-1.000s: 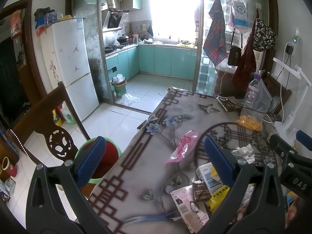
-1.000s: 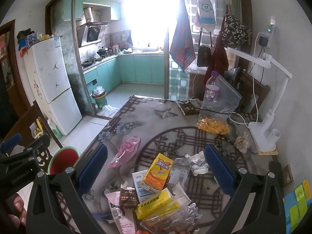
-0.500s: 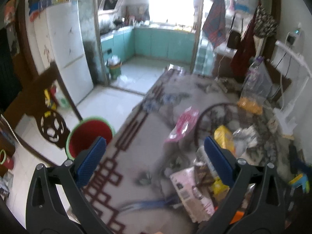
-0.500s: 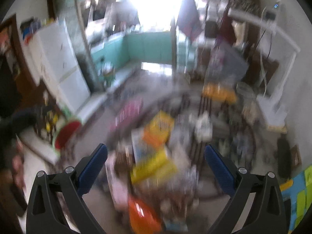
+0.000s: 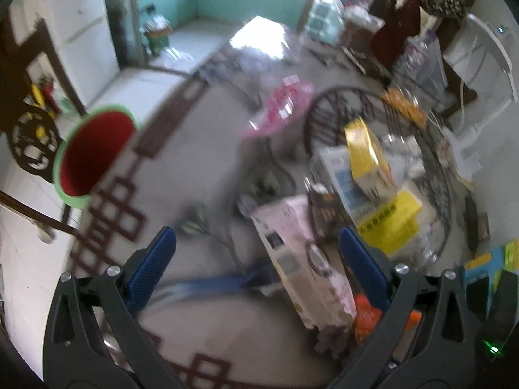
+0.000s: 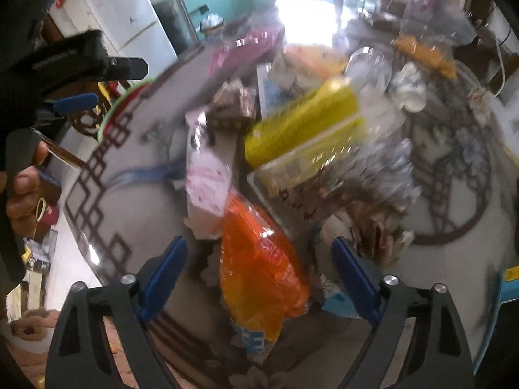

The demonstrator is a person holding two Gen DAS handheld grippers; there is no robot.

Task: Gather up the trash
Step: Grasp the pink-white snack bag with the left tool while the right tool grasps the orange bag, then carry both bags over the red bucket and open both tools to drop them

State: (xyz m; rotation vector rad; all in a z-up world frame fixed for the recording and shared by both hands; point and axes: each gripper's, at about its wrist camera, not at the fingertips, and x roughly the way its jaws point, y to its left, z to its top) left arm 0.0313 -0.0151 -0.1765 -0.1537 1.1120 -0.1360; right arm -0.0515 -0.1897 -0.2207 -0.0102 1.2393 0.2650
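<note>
Patterned tablecloth (image 5: 201,168) strewn with wrappers (image 6: 259,269), bucket (image 5: 90,155) beside.

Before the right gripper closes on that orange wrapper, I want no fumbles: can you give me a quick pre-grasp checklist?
1. Right gripper open: ok.
2. Orange wrapper between its fingers: ok, roughly centred.
3. Fingers touching the wrapper: cannot tell, the picture is blurred.
4. Left gripper open and holding nothing: ok.
5. Red bin open-topped beside the table: ok.
6. Wrapper free of the pink packet above it: cannot tell; they seem to overlap.
</note>
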